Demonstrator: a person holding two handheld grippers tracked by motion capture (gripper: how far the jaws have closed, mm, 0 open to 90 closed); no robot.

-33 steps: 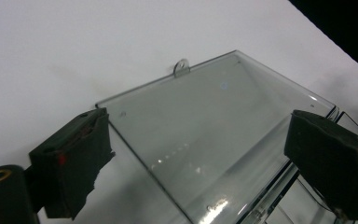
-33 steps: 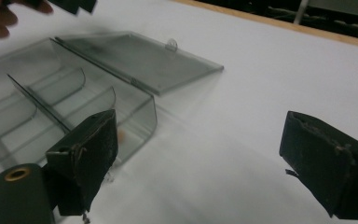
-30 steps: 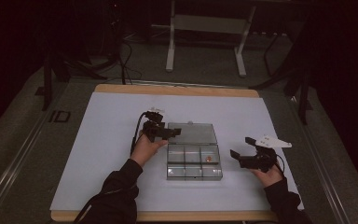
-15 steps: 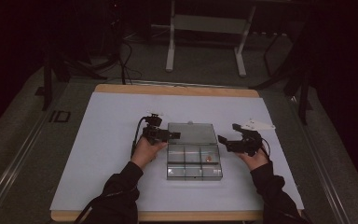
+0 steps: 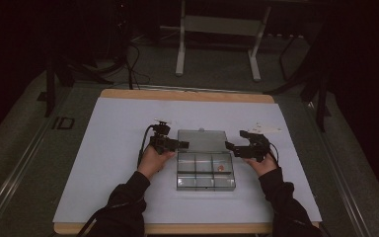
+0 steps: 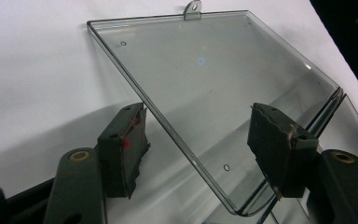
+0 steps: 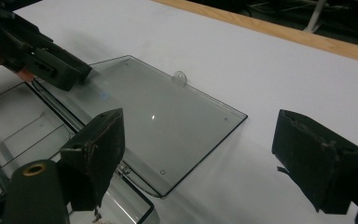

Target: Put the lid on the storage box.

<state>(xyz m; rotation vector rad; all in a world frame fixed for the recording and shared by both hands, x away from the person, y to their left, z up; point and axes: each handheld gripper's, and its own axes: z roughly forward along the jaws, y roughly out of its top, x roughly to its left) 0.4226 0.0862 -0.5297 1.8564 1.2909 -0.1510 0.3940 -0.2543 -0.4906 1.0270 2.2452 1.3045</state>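
Near edge of the table (image 5: 128, 207): two dark-sleeved forearms enter from the bottom of the high view, one hand on each tool.

Clear plastic compartment box (image 5: 205, 172): lies on the white table cover, between the two hands. Base divided into small compartments; one small reddish item (image 5: 221, 168) sits in a right-hand compartment, too small to identify.

Box lid (image 6: 205, 93): transparent, swung fully open and lying flat on the cover beyond the base, joined to it along the hinge. Small hanging tab (image 6: 192, 9) at its far edge.

Left gripper (image 5: 176, 144): just beside the box's left side, at the hinge end of the lid. In the left gripper view the lid's side edge runs between the two jaws; the jaws have just been closing, yet both pads (image 6: 123, 149) stand clear of the plastic, so nothing is gripped.

Right gripper (image 5: 233, 147): just beside the box's right side, level with the hinge. Jaws spread wide, holding nothing; in the right gripper view the lid's near corner lies between them, untouched.

Beyond the table: grey floor, cables, white stand legs (image 5: 180, 54).
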